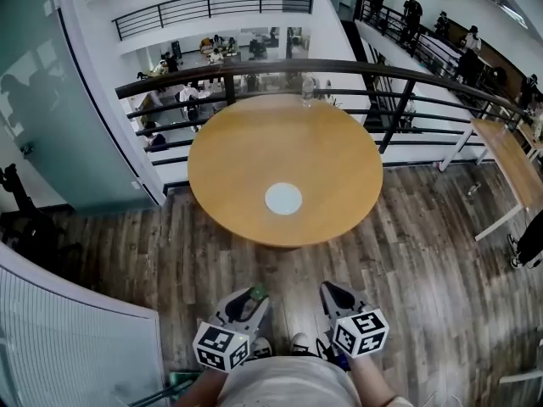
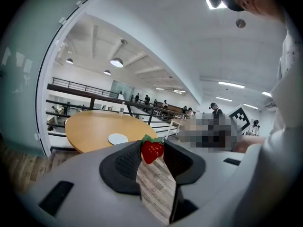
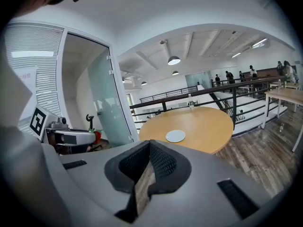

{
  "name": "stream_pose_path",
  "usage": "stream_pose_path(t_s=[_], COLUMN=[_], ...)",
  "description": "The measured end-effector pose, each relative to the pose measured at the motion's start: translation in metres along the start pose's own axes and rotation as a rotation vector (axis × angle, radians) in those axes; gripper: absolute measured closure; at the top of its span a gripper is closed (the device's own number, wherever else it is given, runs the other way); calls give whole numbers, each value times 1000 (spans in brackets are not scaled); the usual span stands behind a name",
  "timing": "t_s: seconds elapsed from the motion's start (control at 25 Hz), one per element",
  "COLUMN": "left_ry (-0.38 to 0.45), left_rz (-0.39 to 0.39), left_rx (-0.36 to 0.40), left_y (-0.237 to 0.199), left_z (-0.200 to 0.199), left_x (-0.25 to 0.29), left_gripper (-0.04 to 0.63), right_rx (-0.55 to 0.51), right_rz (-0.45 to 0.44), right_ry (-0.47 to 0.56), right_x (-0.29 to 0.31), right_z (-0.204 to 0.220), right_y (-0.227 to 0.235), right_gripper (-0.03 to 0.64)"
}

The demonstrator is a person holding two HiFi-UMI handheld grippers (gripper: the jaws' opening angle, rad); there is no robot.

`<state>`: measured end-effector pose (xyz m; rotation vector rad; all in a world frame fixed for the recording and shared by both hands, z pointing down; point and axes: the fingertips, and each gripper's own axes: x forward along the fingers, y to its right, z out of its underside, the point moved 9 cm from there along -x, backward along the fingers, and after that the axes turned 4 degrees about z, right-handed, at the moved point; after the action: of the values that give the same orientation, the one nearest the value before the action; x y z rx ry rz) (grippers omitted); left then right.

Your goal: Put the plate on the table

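A small white plate (image 1: 283,198) lies flat on the round wooden table (image 1: 254,155), towards its near edge. It also shows in the left gripper view as the plate (image 2: 118,138) and in the right gripper view as the plate (image 3: 175,135). Both grippers hang low by the person's body, well short of the table. My left gripper (image 1: 254,298) is shut on a red strawberry (image 2: 152,151) with a green top, pinched at the jaw tips. My right gripper (image 1: 333,294) is shut, its jaw tips touching with nothing between them.
A clear bottle (image 1: 307,91) stands at the table's far edge, next to a black railing (image 1: 407,79) over a lower floor. A glass wall (image 1: 51,125) runs along the left. Another table (image 1: 509,159) stands to the right. Wood floor lies between me and the round table.
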<state>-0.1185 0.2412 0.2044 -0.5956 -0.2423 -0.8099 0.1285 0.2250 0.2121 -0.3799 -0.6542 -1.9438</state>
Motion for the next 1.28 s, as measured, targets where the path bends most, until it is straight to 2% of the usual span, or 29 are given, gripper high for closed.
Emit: stream_pose_path(t_s=[0.32, 0.48, 0.64, 0.96, 1.28], left_ry=[11, 11, 35, 24, 21], left_rz=[31, 49, 40, 22, -4], left_rx=[5, 11, 14, 7, 12], left_y=[-18, -26, -48, -102, -159], left_z=[4, -10, -6, -26, -80], left_x=[-41, -38, -30, 47, 171], left_gripper=[436, 436, 436, 436, 436], right_rx=[43, 49, 37, 12, -34], right_rz=[40, 37, 30, -13, -52], right_ry=[28, 25, 41, 47, 37], right_x=[-7, 1, 26, 110, 210], right_z=[9, 2, 10, -21, -86], right_y=[-47, -54, -52, -1, 92], right_gripper=[597, 597, 597, 597, 597])
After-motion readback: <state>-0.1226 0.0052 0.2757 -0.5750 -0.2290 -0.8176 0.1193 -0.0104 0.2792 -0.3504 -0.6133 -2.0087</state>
